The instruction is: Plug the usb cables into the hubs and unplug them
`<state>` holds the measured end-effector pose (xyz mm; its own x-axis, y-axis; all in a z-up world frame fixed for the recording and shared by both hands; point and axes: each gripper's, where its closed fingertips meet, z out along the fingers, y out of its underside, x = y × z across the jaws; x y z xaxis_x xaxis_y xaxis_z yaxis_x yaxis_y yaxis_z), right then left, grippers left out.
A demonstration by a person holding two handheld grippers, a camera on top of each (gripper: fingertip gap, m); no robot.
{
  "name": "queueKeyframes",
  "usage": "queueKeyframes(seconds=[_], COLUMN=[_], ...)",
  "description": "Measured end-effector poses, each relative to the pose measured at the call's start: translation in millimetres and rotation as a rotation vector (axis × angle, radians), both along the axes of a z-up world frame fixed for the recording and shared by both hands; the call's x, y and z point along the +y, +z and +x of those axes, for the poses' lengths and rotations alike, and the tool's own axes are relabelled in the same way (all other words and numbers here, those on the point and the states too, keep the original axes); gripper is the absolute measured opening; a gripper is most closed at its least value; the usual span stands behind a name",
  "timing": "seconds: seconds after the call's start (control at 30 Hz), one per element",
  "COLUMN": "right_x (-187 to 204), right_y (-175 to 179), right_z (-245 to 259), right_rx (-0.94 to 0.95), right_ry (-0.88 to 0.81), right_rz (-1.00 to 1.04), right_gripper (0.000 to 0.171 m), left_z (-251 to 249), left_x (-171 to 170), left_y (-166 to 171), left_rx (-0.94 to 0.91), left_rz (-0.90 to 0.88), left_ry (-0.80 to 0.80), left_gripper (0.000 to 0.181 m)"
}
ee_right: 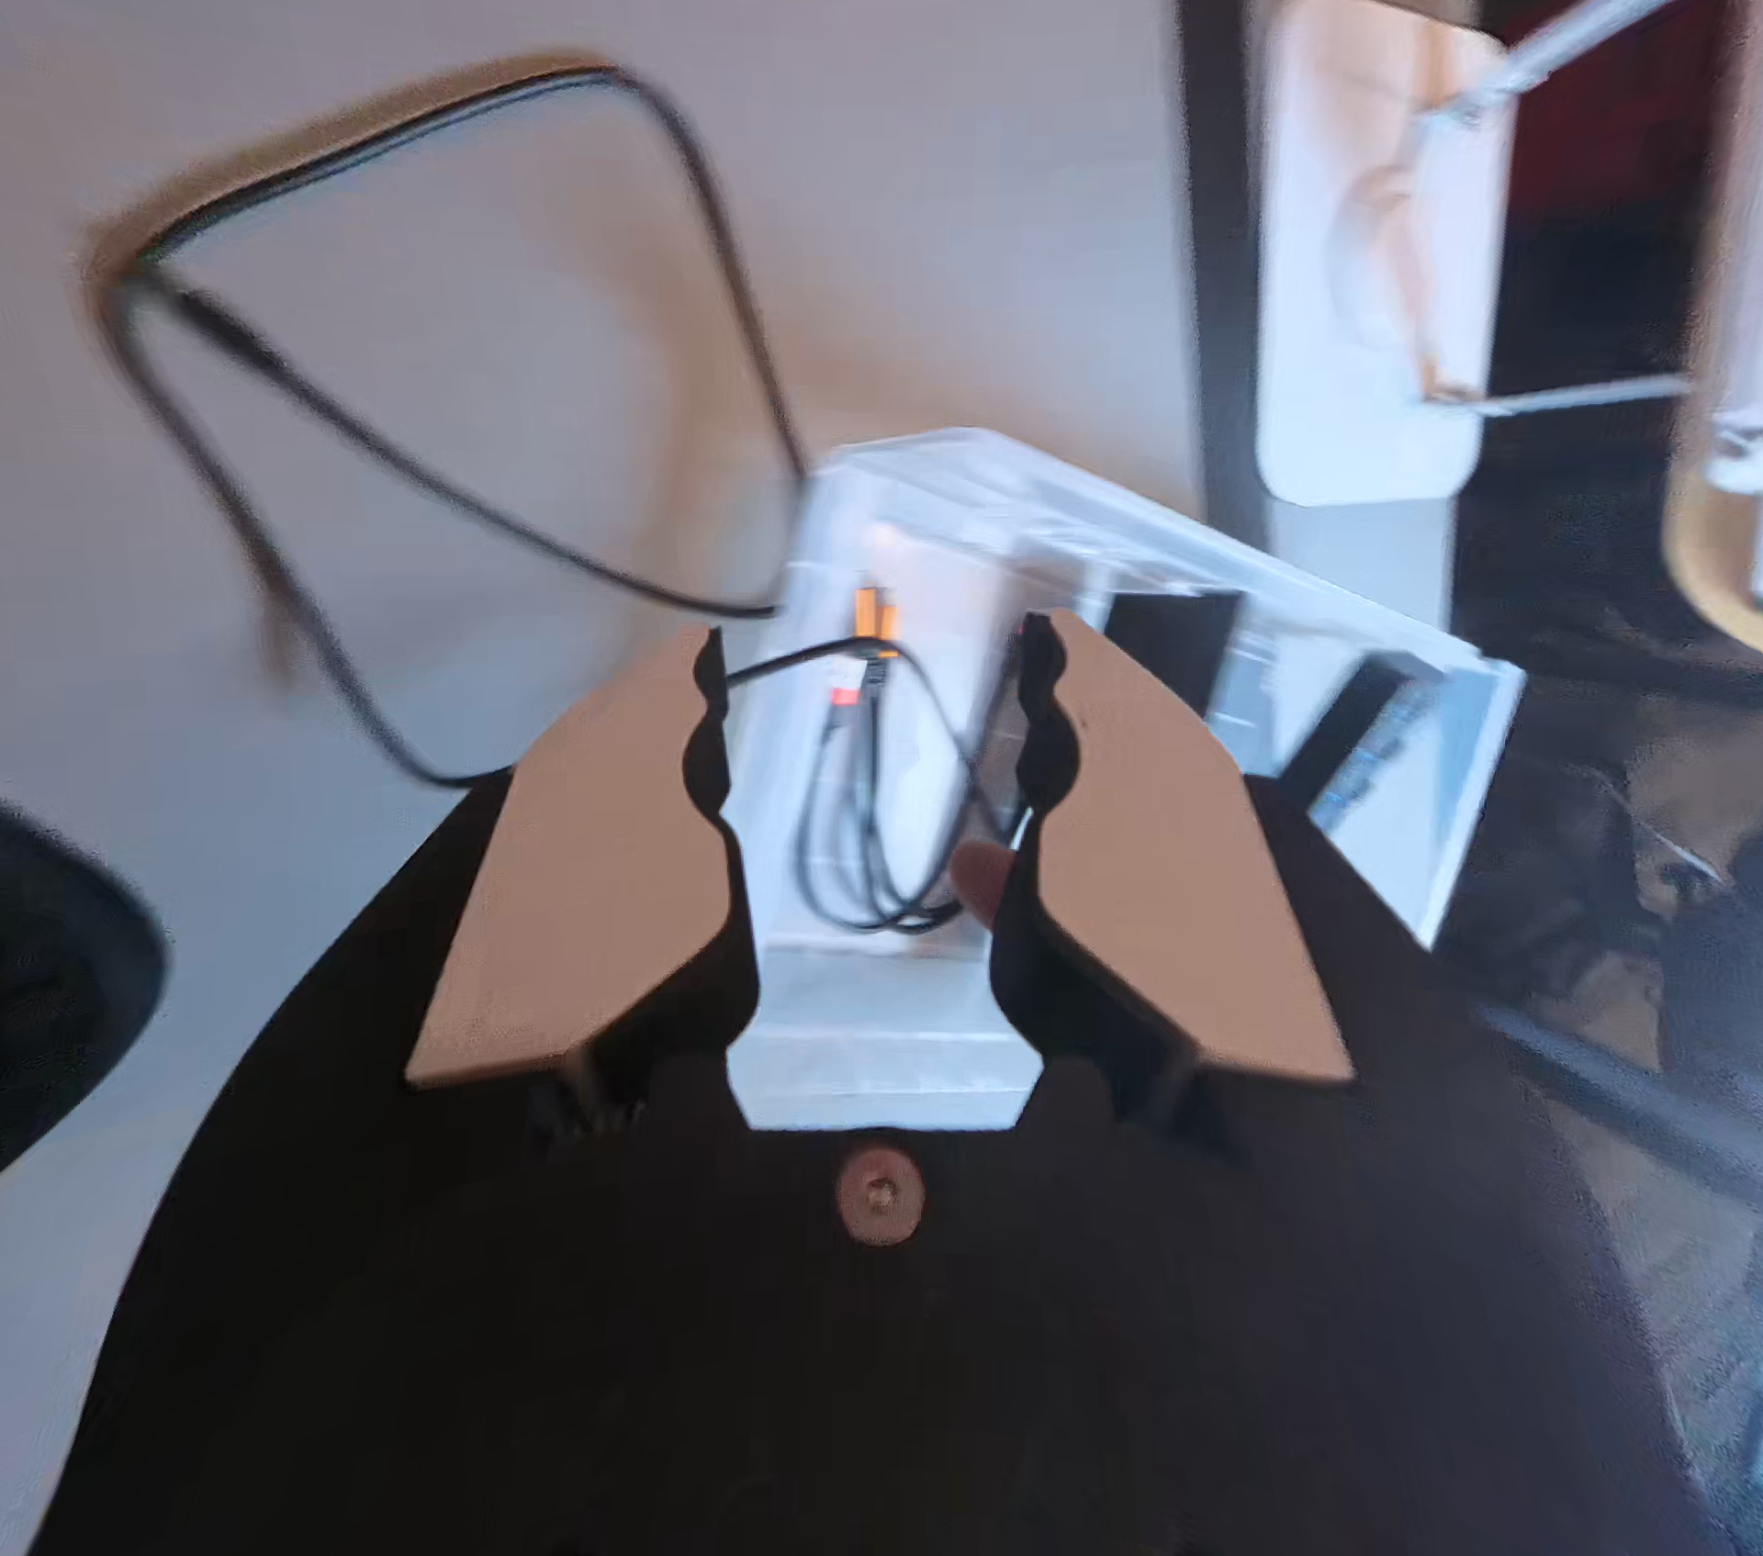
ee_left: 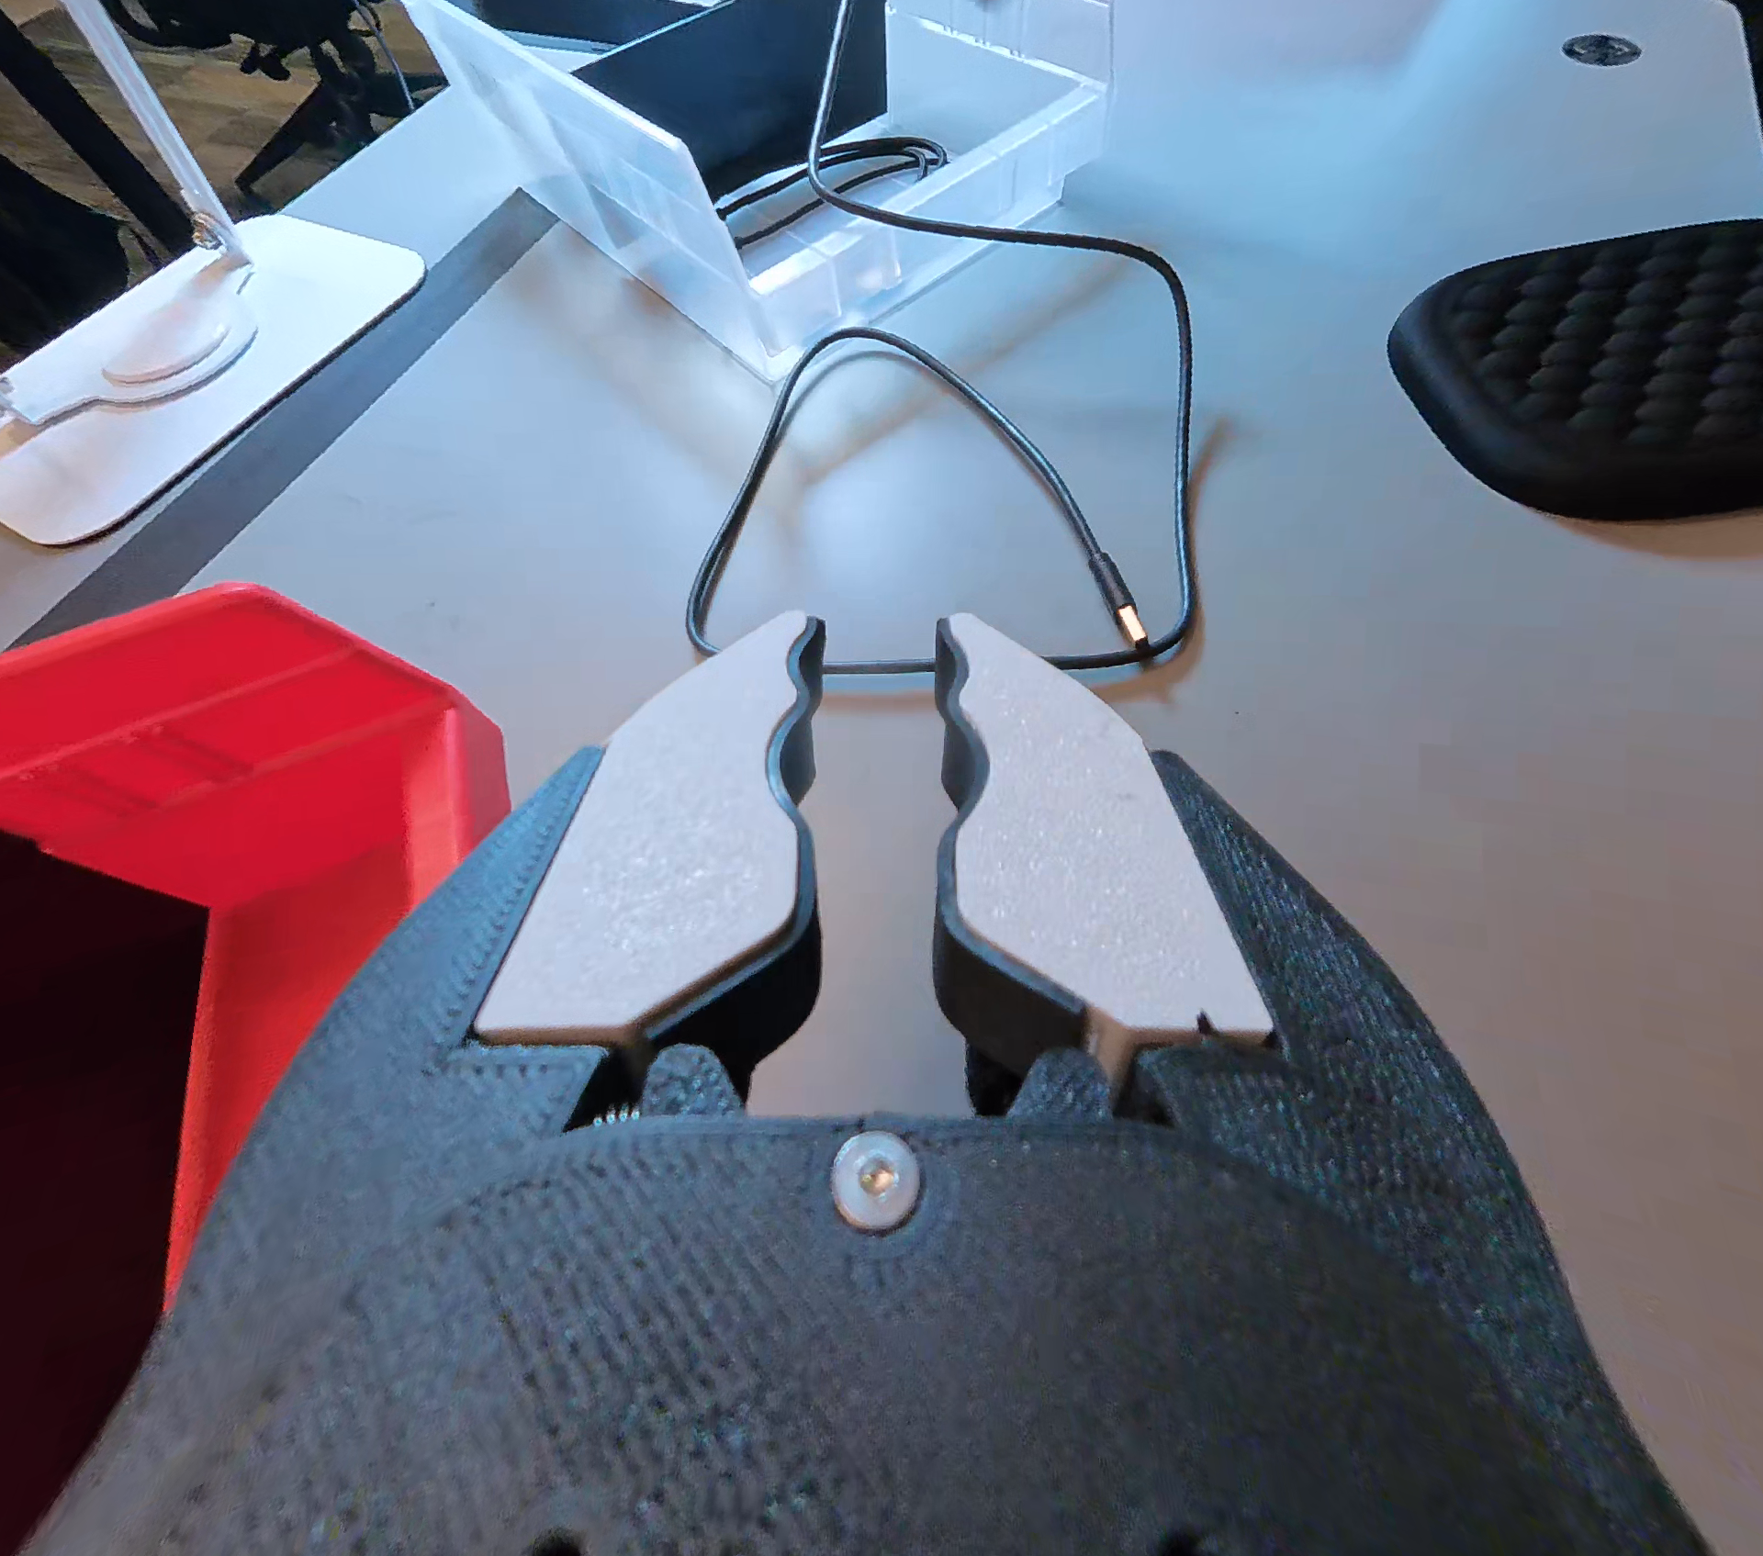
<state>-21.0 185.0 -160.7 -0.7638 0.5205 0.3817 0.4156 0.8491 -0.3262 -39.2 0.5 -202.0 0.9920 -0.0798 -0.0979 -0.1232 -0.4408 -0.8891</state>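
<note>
Right tool (ee_right: 868, 657) blurred, cable (ee_left: 1178, 404) partly hidden

The left gripper (ee_left: 878, 642) has a black body of coarse, ribbed printed plastic that widens toward the camera. Its two fingers (ee_left: 687, 833) are capped with flat pale grey plates of grainy texture, edged in black, and their inner edges are wavy. A round silver screw (ee_left: 875, 1178) sits in the body's middle, just behind the fingers. The right gripper (ee_right: 870, 642) has the same build: dark body, wavy-edged fingers (ee_right: 591, 862) looking tan in this light, and a central screw (ee_right: 880, 1195).
</note>
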Motion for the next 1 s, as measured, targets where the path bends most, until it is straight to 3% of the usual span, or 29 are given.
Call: queueKeyframes(seconds=[0.23, 0.53, 0.8, 0.93, 1.0], right_x=[-67.8, -87.1, -94.9, -101.3, -102.4], right_y=[-86.1, -133.9, -138.2, -137.9, -137.7], right_z=[82.2, 61.3, 64.6, 70.7, 70.9], right_rx=[-0.240, -0.349, -0.485, -0.504, -0.482], right_ry=[0.286, 0.382, 0.407, 0.404, 0.404], right_rz=[0.147, 0.224, 0.174, 0.134, 0.141], right_gripper=[0.068, 0.070, 0.044, 0.008, 0.004], left_z=[-4.6, -10.6, -15.1, -15.4, -15.3], left_x=[-1.2, -3.2, -7.2, -8.8, -9.6], left_y=[2.9, -4.1, -0.5, 4.0, 5.0], left_rx=[-0.028, -0.032, -0.026, -0.022, -0.015], left_rz=[0.016, -0.003, 0.009, 0.023, 0.026], left_ry=[0.013, 0.035, 0.041, 0.044, 0.047], left_gripper=[0.022, 0.022, 0.022, 0.022, 0.022])
